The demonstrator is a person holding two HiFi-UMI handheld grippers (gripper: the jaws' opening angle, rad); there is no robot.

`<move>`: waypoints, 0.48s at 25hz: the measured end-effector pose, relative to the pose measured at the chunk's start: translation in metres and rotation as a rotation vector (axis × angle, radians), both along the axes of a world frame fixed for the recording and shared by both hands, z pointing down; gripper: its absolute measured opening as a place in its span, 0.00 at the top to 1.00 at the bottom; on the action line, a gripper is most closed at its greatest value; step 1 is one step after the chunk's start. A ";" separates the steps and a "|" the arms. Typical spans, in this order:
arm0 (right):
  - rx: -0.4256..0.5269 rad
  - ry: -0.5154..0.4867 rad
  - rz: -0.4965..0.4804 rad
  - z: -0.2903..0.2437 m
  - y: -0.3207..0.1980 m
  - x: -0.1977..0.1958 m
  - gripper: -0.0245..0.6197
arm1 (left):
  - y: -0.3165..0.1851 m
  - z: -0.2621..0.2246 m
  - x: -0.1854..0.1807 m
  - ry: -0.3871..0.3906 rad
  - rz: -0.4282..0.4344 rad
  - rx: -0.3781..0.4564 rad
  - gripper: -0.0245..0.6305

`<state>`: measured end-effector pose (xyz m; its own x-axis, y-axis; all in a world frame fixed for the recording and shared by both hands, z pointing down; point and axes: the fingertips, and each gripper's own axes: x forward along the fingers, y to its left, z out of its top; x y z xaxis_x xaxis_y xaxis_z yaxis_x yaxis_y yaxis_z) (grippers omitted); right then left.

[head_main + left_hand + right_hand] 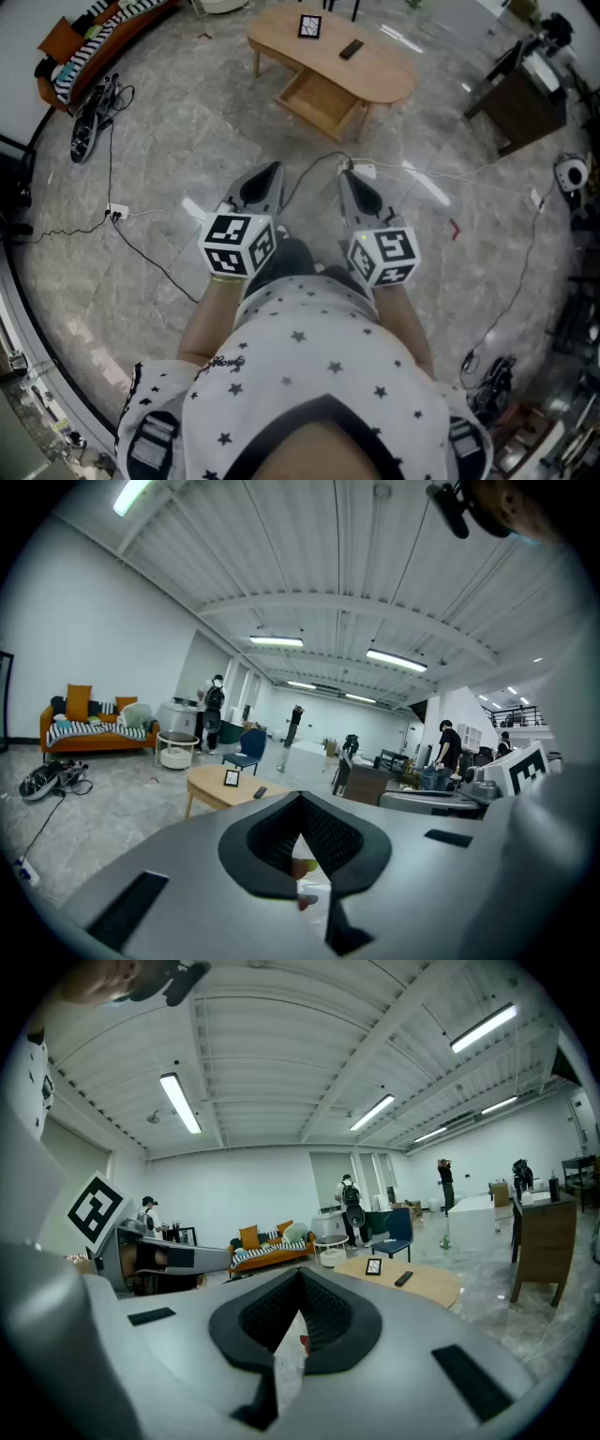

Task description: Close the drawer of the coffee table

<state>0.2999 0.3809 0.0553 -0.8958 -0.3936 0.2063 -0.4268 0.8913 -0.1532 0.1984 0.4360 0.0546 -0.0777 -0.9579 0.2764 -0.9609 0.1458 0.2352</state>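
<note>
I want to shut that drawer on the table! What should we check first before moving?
1. Drawer needs shutting: ok, the drawer stands pulled out of the coffee table.
2. Left hand-held gripper free: ok, jaws together with nothing between them.
3. Right hand-held gripper free: ok, jaws together and empty.
4. Close enough to push: not ok, both grippers are held far back from the table, with open floor between.
5. Walking path safe: not ok, cables trail across the floor ahead, so step with care.
6. Drawer's inside free of things that stick up: cannot tell, it is too small in the head view.
</note>
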 end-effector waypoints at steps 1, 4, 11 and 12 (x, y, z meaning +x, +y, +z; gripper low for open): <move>-0.001 -0.001 0.002 0.000 0.000 0.000 0.95 | 0.000 0.000 0.000 0.001 0.002 -0.001 0.95; -0.005 -0.003 0.005 0.000 -0.001 0.000 0.95 | 0.001 -0.001 0.000 -0.001 0.005 -0.003 0.95; -0.008 -0.002 -0.006 0.003 0.003 0.003 0.95 | 0.004 0.001 0.001 -0.006 -0.006 -0.009 0.95; -0.009 -0.001 -0.009 0.003 0.003 0.003 0.95 | 0.005 0.001 0.001 -0.006 -0.009 -0.010 0.95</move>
<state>0.3027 0.3843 0.0585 -0.8996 -0.3834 0.2091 -0.4185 0.8937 -0.1620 0.1990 0.4411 0.0555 -0.0879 -0.9543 0.2857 -0.9610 0.1567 0.2280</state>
